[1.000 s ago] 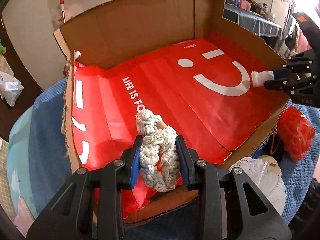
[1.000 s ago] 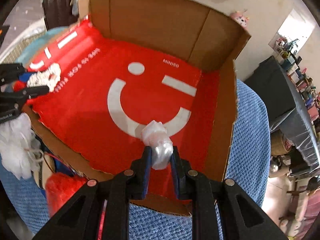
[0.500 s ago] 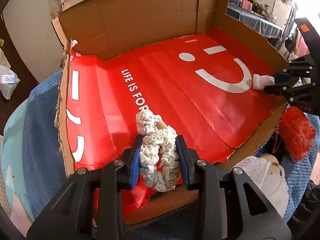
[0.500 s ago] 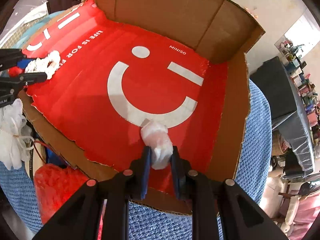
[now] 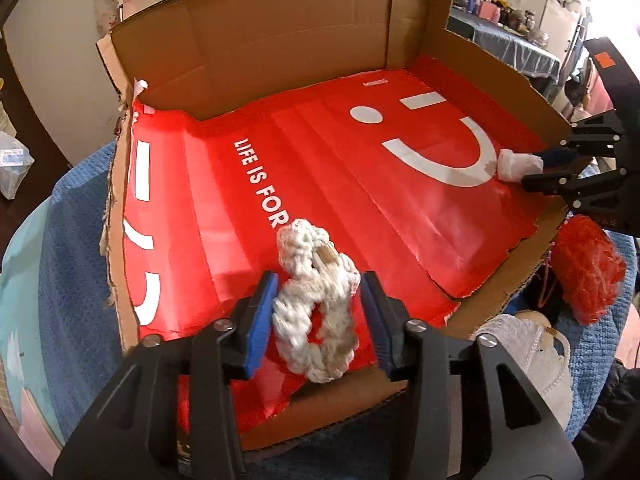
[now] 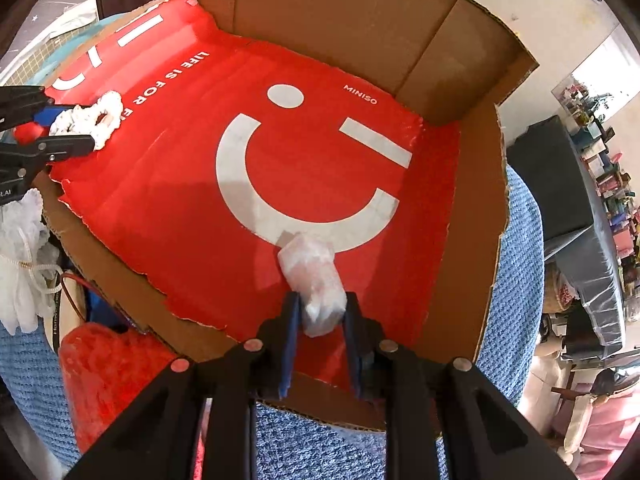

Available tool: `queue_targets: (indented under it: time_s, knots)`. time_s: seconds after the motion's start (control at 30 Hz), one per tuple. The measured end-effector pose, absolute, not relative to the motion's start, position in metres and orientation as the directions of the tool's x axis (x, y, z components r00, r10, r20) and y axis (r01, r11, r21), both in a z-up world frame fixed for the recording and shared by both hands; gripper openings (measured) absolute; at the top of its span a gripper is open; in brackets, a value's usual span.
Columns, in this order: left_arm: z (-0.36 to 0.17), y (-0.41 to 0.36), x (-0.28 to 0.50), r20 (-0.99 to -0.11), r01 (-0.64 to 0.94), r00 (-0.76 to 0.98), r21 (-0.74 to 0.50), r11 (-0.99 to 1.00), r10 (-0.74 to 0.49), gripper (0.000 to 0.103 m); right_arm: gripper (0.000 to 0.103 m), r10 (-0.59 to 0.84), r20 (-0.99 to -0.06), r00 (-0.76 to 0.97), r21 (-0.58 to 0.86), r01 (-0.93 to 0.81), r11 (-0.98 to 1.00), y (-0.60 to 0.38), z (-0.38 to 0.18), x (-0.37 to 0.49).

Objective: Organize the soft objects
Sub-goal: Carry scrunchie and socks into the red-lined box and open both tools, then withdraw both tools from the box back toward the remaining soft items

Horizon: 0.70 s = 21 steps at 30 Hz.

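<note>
Two grippers low over one open cardboard box (image 5: 280, 40), lined with a red bag (image 5: 360, 200) printed with a white smiley and lettering. Left gripper (image 5: 318, 280) at the near left part of the box, jaws opening, blue pads standing slightly off either side of a white crochet piece (image 5: 296, 300); piece sagging between them, down on the red bag beside the lettering. Right gripper (image 6: 322, 296) at the near right part, jaws narrow and close against a white wrapped bundle (image 6: 312, 276); far end of that bundle lying on the curve of the smiley's mouth. Outside the near wall, on a blue towel (image 5: 72, 260): a red fluffy item (image 5: 584, 272) and a white lacy item (image 5: 520, 340), side by side between the two grippers.
</note>
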<state>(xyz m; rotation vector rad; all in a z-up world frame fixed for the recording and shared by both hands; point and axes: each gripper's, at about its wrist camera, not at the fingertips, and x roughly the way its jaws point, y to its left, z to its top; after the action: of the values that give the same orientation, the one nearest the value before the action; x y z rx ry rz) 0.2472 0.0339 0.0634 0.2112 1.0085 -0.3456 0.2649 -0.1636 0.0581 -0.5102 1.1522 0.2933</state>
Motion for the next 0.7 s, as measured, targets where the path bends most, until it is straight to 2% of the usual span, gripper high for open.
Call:
queue_targets:
  time_s: [0.3,0.33,0.37,0.43,0.5,0.63,0.7]
  knots:
    - [0.068,0.032,0.245,-0.842,0.376,0.508,0.027,0.926,-0.182,0.053,0.029,-0.034,-0.921,0.388,-0.232,-0.476,0.849,-0.164,0.059,0.264]
    - [0.069,0.032,0.244,-0.840,0.376,0.510,0.026,0.926,-0.183,0.053,0.034,-0.036,-0.920,0.391,-0.235,-0.476,0.848,-0.164,0.060,0.264]
    - [0.071,0.032,0.244,-0.838,0.376,0.514,0.026,0.926,-0.185,0.055,0.046,-0.037,-0.918,0.395,-0.239,-0.476,0.846,-0.163,0.061,0.263]
    - [0.073,0.032,0.242,-0.832,0.373,0.523,0.027,0.927,-0.186,0.059,0.056,-0.050,-0.907,0.417,-0.262,-0.469,0.843,-0.163,0.065,0.261]
    - [0.079,0.034,0.240,-0.821,0.361,0.540,0.029,0.932,-0.183,0.065,0.056,-0.045,-0.903,0.426,-0.262,-0.464,0.846,-0.166,0.068,0.261]
    - [0.091,0.039,0.233,-0.792,0.343,0.576,0.007,0.939,-0.204,0.066,0.056,-0.033,-0.899,0.438,-0.251,-0.451,0.856,-0.172,0.077,0.259]
    - [0.100,0.041,0.227,-0.772,0.335,0.599,0.001,0.942,-0.212,0.071,0.056,-0.021,-0.895,0.447,-0.241,-0.443,0.863,-0.175,0.082,0.256]
